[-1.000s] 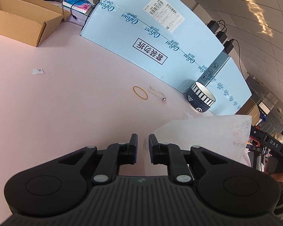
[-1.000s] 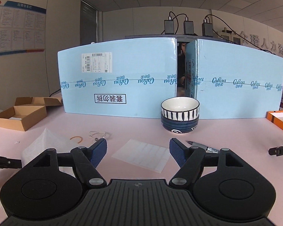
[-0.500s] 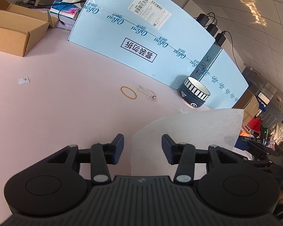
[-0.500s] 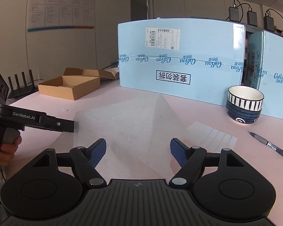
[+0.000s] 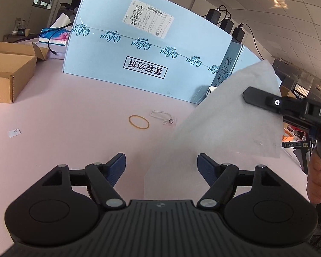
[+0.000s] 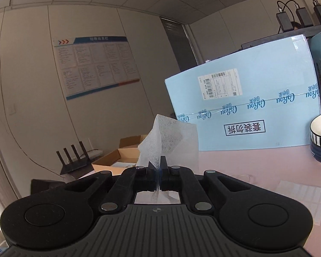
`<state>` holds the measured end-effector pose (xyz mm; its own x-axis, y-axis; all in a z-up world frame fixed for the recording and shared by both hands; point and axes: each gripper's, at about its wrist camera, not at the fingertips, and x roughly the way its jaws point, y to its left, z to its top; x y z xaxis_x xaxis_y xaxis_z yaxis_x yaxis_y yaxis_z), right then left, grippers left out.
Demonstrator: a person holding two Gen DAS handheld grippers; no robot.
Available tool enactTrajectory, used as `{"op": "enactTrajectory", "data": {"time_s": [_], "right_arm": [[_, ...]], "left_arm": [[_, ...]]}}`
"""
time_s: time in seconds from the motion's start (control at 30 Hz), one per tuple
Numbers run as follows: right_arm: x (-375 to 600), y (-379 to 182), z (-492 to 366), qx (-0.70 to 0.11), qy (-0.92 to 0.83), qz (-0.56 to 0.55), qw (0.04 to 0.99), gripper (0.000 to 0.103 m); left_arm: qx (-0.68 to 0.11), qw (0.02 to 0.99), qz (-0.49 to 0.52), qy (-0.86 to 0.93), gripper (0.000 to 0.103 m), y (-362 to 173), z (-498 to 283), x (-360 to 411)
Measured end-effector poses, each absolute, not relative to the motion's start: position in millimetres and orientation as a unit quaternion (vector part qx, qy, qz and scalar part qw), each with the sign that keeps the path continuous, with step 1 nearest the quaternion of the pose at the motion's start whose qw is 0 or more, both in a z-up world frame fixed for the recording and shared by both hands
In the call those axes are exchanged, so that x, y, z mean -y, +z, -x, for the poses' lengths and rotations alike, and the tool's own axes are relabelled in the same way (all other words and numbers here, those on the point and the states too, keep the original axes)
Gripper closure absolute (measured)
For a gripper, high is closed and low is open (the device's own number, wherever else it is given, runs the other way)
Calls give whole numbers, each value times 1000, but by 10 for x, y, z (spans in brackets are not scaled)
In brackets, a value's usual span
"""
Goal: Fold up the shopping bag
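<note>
Right wrist view: right tool (image 6: 158, 167) clamped on the white shopping bag (image 6: 171, 141), lifted off the worktop (image 5: 75, 115); left tool (image 5: 161, 167) apart, empty. Folding looks barely begun.

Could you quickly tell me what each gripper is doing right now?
Left gripper: open, jaws just closing a little, bag lying between them ungripped.
Right gripper: just closed on the bag.

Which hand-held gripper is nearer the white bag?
Right. The right hand-held gripper is shut on the white bag, lifting its edge; the left hand-held gripper is open, the bag's lower edge lying unpinched between its fingers.
</note>
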<state>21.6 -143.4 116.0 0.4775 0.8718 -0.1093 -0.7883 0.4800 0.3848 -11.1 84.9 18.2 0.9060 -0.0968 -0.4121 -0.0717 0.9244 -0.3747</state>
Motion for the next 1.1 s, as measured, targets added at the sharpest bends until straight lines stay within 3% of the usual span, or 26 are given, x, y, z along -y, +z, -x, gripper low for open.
{"op": "enactTrajectory", "data": {"time_s": [0.03, 0.07, 0.1, 0.4, 0.63, 0.83, 0.97, 1.1], "right_arm": [[1447, 1205, -211, -140, 494, -152, 845, 100], [1458, 1245, -204, -134, 497, -159, 843, 100], [1471, 1265, -192, -129, 494, -162, 844, 100], [1820, 1447, -46, -90, 489, -195, 846, 98], [1949, 1695, 260, -30, 573, -236, 785, 97], [2006, 1780, 449, 2, 601, -251, 759, 97], [2231, 1795, 636, 22, 600, -253, 759, 97], [2471, 1782, 796, 32, 590, -248, 768, 97]], "left_arm": [[-218, 955, 200, -23, 68, 181, 84, -841], [-220, 952, 208, -34, 91, 178, 64, -838], [-221, 950, 215, -45, 102, 179, 51, -830], [-212, 935, 218, -181, 103, 438, 219, -649], [-246, 929, 178, -211, 102, 1047, 751, -772], [-279, 944, 83, -157, 101, 1722, 1016, -776], [-340, 930, 26, -140, 90, 1793, 939, -634], [-373, 917, -18, -144, 84, 1725, 932, -467]]}}
